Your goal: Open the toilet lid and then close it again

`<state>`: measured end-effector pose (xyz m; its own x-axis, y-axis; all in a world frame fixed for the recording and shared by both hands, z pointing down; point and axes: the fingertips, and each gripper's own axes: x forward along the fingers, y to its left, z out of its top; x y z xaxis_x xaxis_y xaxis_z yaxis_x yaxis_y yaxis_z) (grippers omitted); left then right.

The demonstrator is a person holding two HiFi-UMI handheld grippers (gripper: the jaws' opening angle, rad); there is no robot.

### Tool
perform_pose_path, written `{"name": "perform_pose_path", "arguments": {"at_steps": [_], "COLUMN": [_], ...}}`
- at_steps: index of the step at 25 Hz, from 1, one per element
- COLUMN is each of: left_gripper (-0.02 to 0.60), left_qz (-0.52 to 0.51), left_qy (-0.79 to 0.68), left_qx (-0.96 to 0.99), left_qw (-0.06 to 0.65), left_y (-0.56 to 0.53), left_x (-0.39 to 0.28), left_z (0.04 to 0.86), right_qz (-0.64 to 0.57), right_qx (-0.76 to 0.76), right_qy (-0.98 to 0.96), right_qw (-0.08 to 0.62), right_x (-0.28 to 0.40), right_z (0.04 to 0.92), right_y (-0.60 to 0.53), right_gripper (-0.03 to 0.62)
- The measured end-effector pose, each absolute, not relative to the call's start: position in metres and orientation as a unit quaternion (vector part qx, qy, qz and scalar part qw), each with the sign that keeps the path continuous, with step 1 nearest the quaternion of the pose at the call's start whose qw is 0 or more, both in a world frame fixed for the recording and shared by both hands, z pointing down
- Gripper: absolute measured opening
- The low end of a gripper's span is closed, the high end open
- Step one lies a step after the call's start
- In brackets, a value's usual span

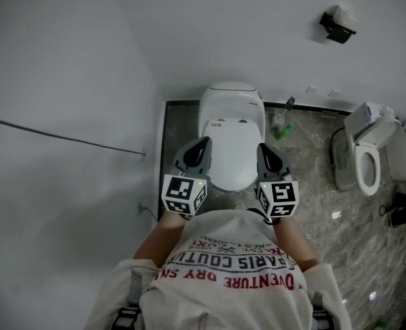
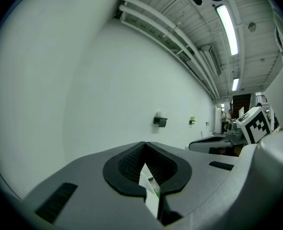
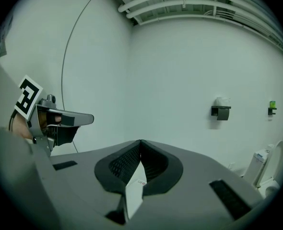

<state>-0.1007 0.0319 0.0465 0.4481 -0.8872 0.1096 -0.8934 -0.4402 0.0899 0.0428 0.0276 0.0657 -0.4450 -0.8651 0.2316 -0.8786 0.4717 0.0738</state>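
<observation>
In the head view a white toilet (image 1: 232, 105) stands against the far wall with its lid (image 1: 234, 153) down. My left gripper (image 1: 203, 143) hangs over the lid's left edge and my right gripper (image 1: 263, 148) over its right edge; both are above it. Each is shut with nothing held. In the left gripper view the jaws (image 2: 144, 143) meet at the tips, and a white sliver of the toilet (image 2: 148, 186) shows below them. The right gripper view shows those jaws (image 3: 140, 141) likewise together over a white sliver (image 3: 135, 188). Both cameras point almost level at the wall.
A white wall rises close on the left with a thin cable (image 1: 65, 138) across it. A second toilet (image 1: 368, 157) with its lid up stands at the right. A green bottle (image 1: 283, 133) lies on the floor between them. A paper holder (image 1: 337, 25) hangs on the far wall.
</observation>
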Motion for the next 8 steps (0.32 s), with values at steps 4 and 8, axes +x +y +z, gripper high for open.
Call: {"name": "perform_pose_path", "arguments": {"at_steps": [4, 8], "left_gripper": [0.008, 0.008], "left_qz": [0.026, 0.033], "left_qy": [-0.522, -0.519], "left_qx": [0.85, 0.851], "left_qw": [0.068, 0.071], "left_y": [0.0316, 0.0311], "left_x": [-0.099, -0.1008], "left_z": [0.0479, 0.052], "right_qz": [0.036, 0.043], "right_qx": [0.515, 0.515], "right_qy": [-0.848, -0.848], "right_qw": [0.12, 0.12], "right_x": [0.0426, 0.0397], "right_z": [0.0678, 0.0701], "right_y": [0.0246, 0.0219], "right_gripper": [0.014, 0.014]}}
